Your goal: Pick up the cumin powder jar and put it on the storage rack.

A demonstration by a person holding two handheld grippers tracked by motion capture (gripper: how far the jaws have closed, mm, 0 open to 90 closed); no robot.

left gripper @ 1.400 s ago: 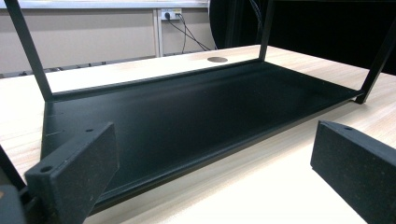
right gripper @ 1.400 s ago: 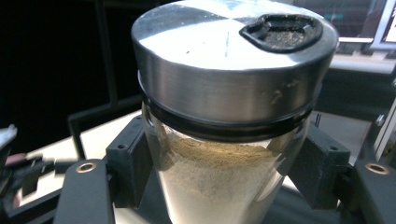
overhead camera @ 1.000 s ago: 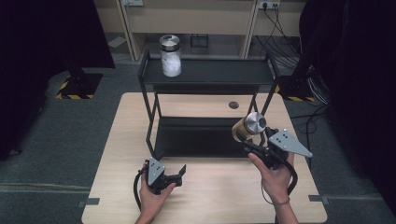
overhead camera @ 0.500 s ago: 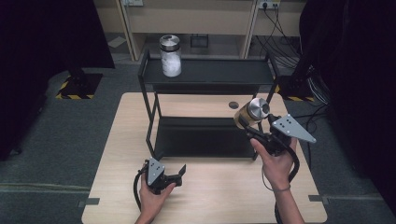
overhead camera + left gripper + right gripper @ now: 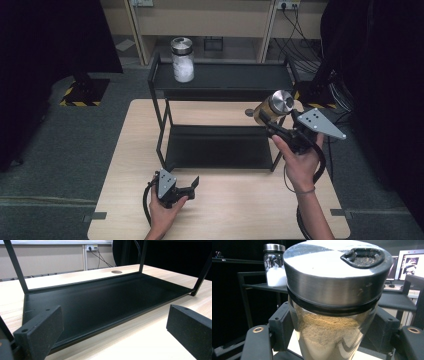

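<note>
My right tongs (image 5: 270, 125) pinch the brown-powder jar (image 5: 272, 107) by its glass body, lid tilted toward the black rack (image 5: 225, 90). It hangs just off the rack's right end, below the top shelf where the white-powder jar (image 5: 182, 62) stands. My left tongs (image 5: 192, 185) rest spread on the bench (image 5: 240, 210), farther away.

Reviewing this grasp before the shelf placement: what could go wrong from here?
1. The right gripper holds the brown spice jar low on its glass with the heavy lid above, so it may tip or slip.
2. The jar hangs close to the rack's right post, so it could knock it going up.
3. The white jar already on the top shelf might get bumped.
</note>
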